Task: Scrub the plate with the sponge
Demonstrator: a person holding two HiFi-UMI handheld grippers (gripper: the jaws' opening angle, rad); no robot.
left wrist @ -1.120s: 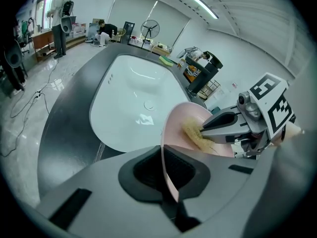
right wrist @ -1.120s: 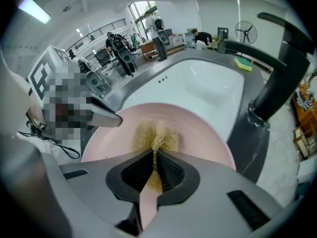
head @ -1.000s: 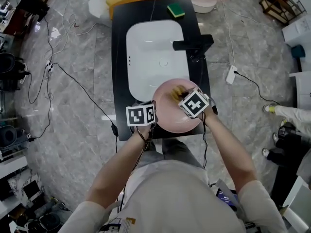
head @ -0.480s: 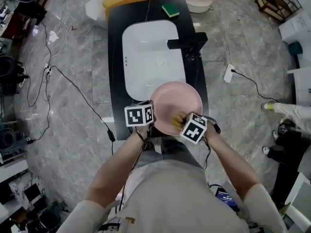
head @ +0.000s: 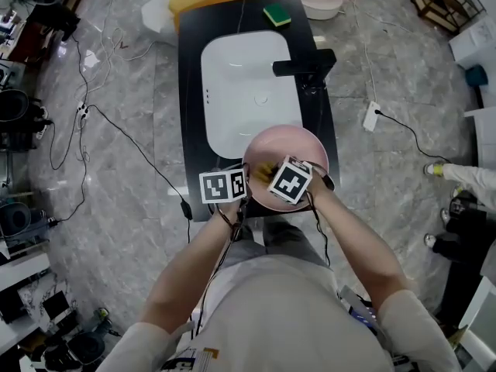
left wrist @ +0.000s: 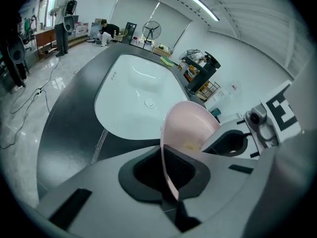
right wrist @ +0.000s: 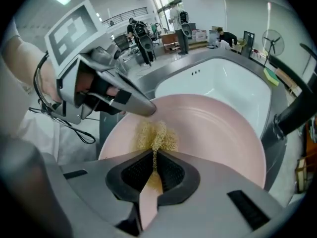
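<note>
**Sponge sliding toward the plate's left side**

Since half a second ago, the right gripper [right wrist: 154,171] has been sliding from the plate's near right edge toward its near left side, and it is now sitting close beside the left gripper [left wrist: 170,178]. Its jaws are pinching a yellow mesh sponge [right wrist: 157,135], and the bunched mesh is pressing on the inner face of the pink plate [right wrist: 223,133]. The left gripper has hardly been moving. Its jaws are clamping the plate's left rim, with the thin pink edge running between the pads. In the head view, the plate is hanging over the near end of the black counter [head: 191,91], overlapping the near right corner of the white sink [head: 240,84]. A black faucet [head: 303,67] is standing on the sink's right side. A green sponge [head: 277,15] is lying at the counter's far end, well apart from the plate.
</note>
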